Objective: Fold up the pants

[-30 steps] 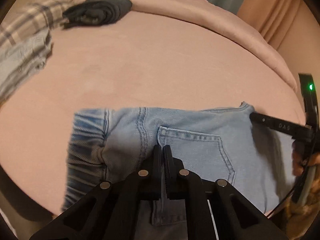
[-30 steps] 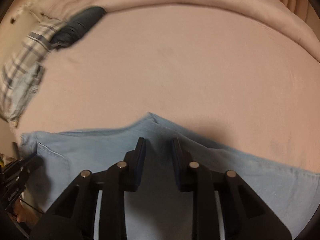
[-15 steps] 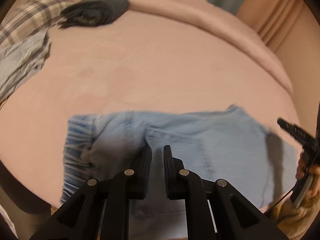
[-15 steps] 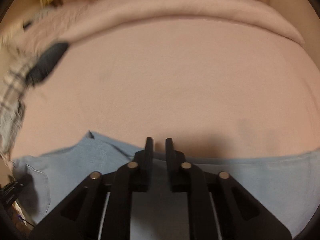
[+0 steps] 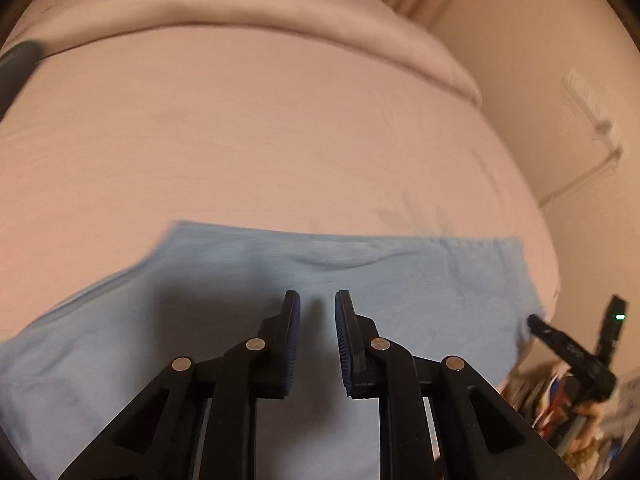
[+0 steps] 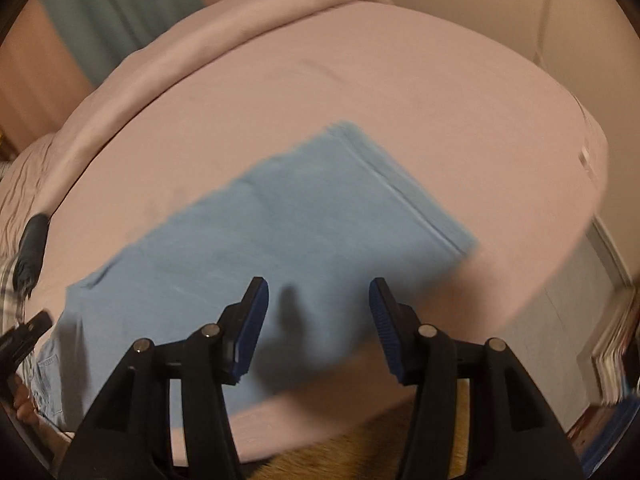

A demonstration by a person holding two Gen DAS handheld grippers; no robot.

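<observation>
While both views are blurred, a pair of light blue jeans [image 5: 360,280] is plain to see, spread flat on a pink bed [image 5: 260,140] near its front edge. Seen from the left wrist, the jeans run as a wide band across the lower half of the picture, with a straight hem end at the right and a soft wrinkle near the upper edge. Seen from the right wrist, the same jeans [image 6: 300,220] lie on a slant, a stitched hem at the far end and a back pocket at the near left.

Above the jeans, the left gripper [image 5: 317,300] hovers with its black, blue-padded fingers a small way apart; its jaws are opening and nothing is between them. Over the jeans' leg end, the right gripper [image 6: 318,292] has its fingers set wider; its jaws are opening too, with no cloth caught between them, only its shadow on the denim below.

Only the left wrist view shows the other tool from outside: the right gripper's black body with a small green light [image 5: 619,316], just past the jeans' right end, beside a cluttered corner. Only the right wrist view shows the bed's front edge, with yellowish floor below the jeans, a dark rolled garment [image 6: 32,240] and a strip of plaid cloth [image 6: 8,292] left of the jeans, a teal curtain [image 6: 120,12] beyond the bed, and stacked books [image 6: 612,352] to the right. The left gripper's tip [image 6: 24,336] peeks in at the left edge of that view, near the pocket. A folded pink blanket [image 5: 240,8] rims the bed's far side.
</observation>
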